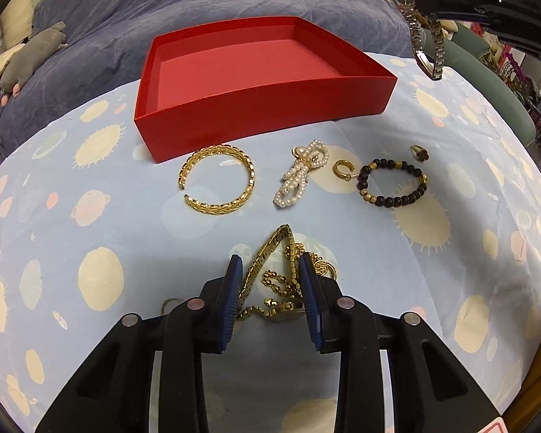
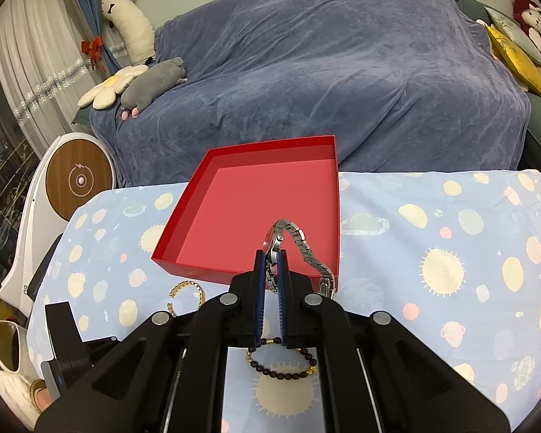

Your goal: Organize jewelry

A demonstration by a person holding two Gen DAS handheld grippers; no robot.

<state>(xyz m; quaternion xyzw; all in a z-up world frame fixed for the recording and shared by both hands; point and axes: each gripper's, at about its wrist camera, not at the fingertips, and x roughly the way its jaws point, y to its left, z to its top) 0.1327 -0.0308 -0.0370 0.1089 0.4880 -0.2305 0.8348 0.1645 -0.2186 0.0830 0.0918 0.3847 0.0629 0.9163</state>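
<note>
**Watch over the box, chains under our left gripper**

We are holding the silver watch (image 2: pixel 288 249) clamped in our right gripper (image 2: pixel 271 263) above the red box's (image 1: pixel 270 108) near wall. Our left gripper (image 1: pixel 270 281) is straddling the gold chain pile (image 1: pixel 281 281), jaws apart, pads not visibly pressing. Bare surface (image 1: pixel 90 223) is lying open on both sides.
</note>
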